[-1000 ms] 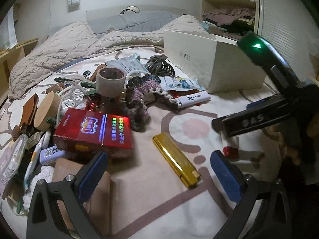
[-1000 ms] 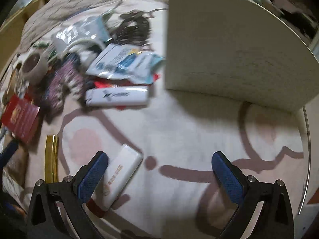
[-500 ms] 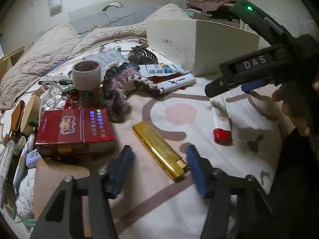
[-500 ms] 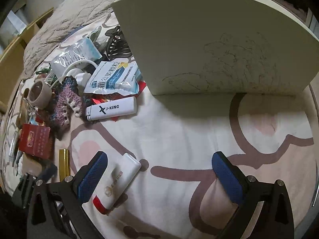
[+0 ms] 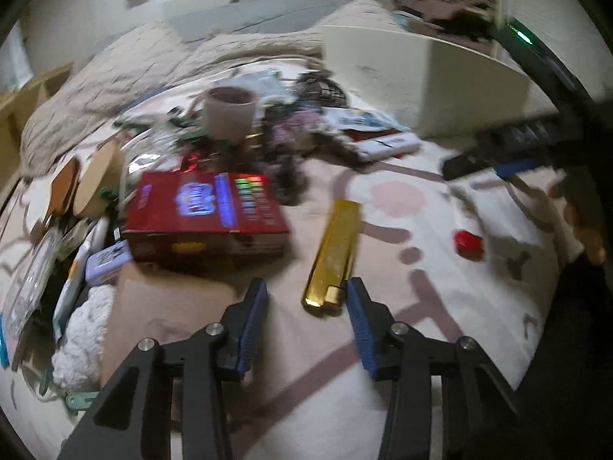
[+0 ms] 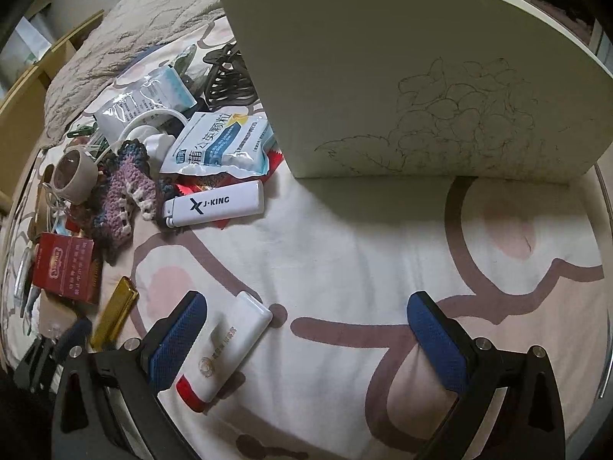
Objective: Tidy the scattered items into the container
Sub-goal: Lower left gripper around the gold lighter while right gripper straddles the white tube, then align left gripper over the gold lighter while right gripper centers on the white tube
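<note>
the left gripper is closing its jaws around the near end of the gold lighter, which lies flat on the patterned bedspread just beside the red cigarette box; the right pad looks about touching the lighter, the left pad is apart from it with bare cloth between, so nothing is pinched yet. the right gripper hangs with jaws spread wide, and the white lighter with a red end lies against its left pad, not held. the cream container stands upright beyond, well apart from both lighters. my worry is the uneven closing: one pad may shove the slick gold lighter sideways or spin it out. the soft bedding could also bunch up between the pads, and a grab so near one end might let it tip and drop on the lift.
</note>
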